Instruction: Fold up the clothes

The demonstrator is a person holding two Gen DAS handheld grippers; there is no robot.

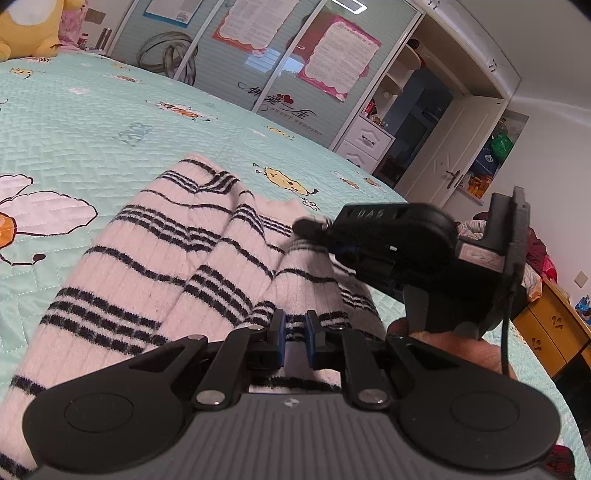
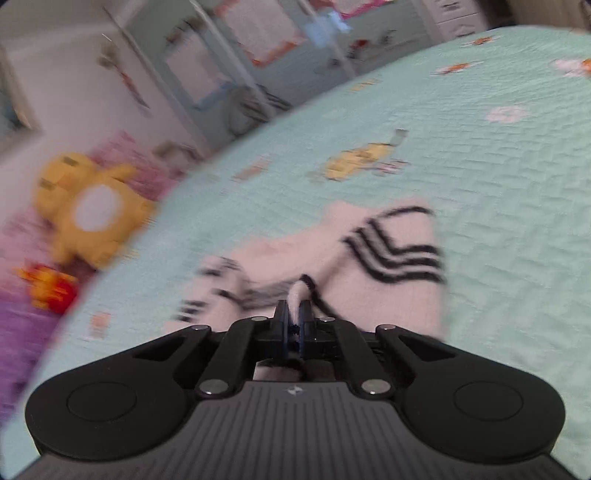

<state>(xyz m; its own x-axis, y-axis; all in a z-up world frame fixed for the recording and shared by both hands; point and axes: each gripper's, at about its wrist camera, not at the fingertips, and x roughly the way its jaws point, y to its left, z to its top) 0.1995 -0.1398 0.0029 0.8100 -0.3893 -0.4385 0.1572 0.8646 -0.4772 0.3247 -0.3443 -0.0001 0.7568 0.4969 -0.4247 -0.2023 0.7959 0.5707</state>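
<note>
A pale pink sweater with black stripes (image 1: pixel 155 266) lies rumpled in long folds on the mint quilted bedspread (image 1: pixel 92 122). My left gripper (image 1: pixel 295 332) is at its near edge, shut on a striped hem that shows between the blue pads. To its right, my right gripper (image 1: pixel 317 227) comes in from the side, held by a hand (image 1: pixel 443 343), and pinches a raised fold. The right wrist view is blurred. It shows the right gripper (image 2: pixel 294 321) shut on a ridge of the sweater (image 2: pixel 391 236), which is bunched ahead of it.
A yellow plush toy (image 1: pixel 26 26) (image 2: pixel 88 206) sits at the bed's far end. Beyond the bed stand a sliding-door wardrobe (image 1: pixel 258 55), white drawers (image 1: pixel 365 144) and a door (image 1: pixel 454 155). A wooden cabinet (image 1: pixel 554 332) is beside the bed on the right.
</note>
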